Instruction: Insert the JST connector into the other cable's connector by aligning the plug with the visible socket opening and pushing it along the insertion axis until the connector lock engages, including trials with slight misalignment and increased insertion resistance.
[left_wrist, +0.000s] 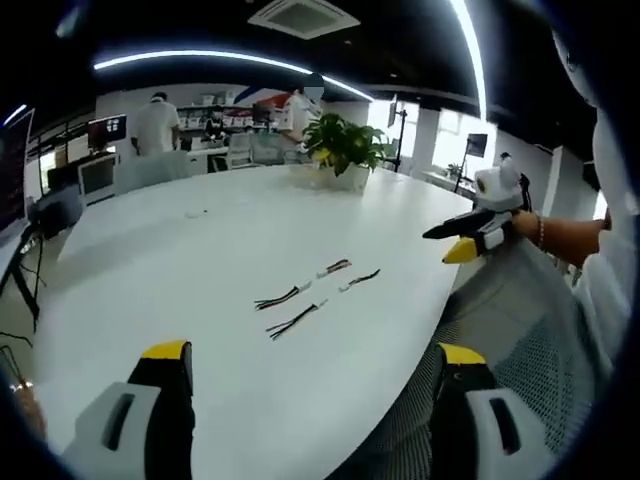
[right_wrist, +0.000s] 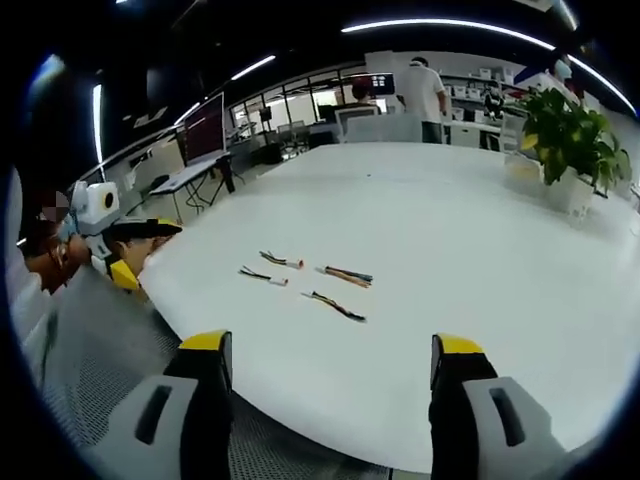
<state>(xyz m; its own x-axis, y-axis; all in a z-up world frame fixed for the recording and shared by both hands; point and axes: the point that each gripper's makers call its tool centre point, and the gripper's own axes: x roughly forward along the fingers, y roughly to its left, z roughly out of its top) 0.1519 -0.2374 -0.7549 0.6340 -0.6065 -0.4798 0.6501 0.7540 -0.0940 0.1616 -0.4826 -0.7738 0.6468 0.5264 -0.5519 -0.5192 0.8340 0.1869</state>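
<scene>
The JST connector cables (left_wrist: 305, 295) lay loose on the white table (left_wrist: 230, 250), four short wire pieces grouped a little in from its near curved edge, none of them mated as far as could be told; their plugs were too small to sort plug from socket. In the right gripper view the same cables (right_wrist: 310, 282) sat apart from one another, ahead of the jaws. The left gripper (left_wrist: 310, 370) hung over the near edge with its jaws spread wide and empty; the right gripper (right_wrist: 330, 365) was likewise spread and held nothing. By my judgement nothing was done: picking up, aligning and pushing home all remained. A potted plant (left_wrist: 343, 148) stood near the far edge, well apart from the cables. Nothing lay between grippers and cables.
</scene>
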